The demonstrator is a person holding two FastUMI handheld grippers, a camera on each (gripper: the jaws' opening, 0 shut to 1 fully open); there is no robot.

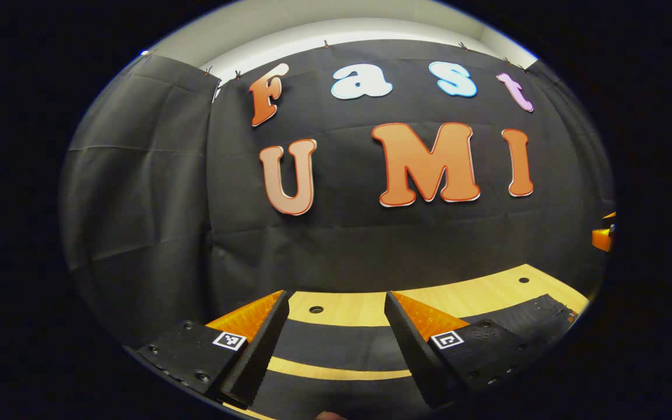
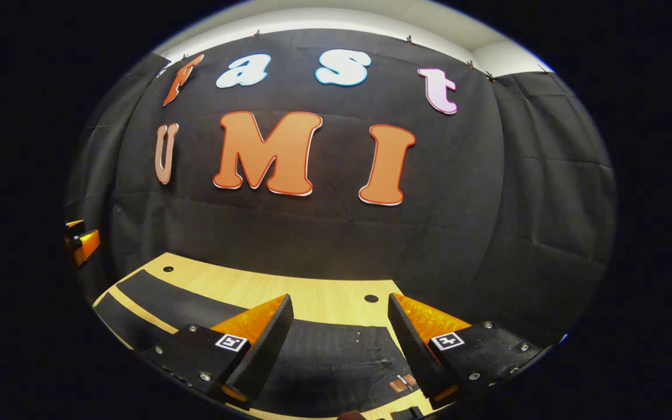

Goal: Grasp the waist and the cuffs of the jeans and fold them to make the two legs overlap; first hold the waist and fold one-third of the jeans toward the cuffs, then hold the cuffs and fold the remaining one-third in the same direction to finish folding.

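Black cloth walls close off the booth behind a light wooden table [image 2: 312, 294] with small round holes in its top. Dark jeans [image 2: 336, 361] lie flat across it, legs spread apart with a strip of bare wood between them. In the right gripper view the waist end lies below the tool, a small leather patch [image 2: 401, 384] visible near the edge. In the left gripper view two dark bands of the legs [image 1: 336, 347] run across the table under the tool, and farther right one leg ends in a hemmed cuff [image 1: 555, 309].

Left gripper [image 1: 336, 350]: jaws wide apart, empty, held above the legs. Right gripper [image 2: 336, 356]: jaws wide apart, empty, held above the waist area. Neither touches the cloth.

Assessment: folding has not begun; the legs are not yet overlapped. For a sound first grasp, each tool should descend at the outer edge of the garment, one at the waist and one at the cuff, taking both layers of denim between the fingers. Lifting both ends level and carrying them across together should keep the legs aligned and avoid a twisted crease.
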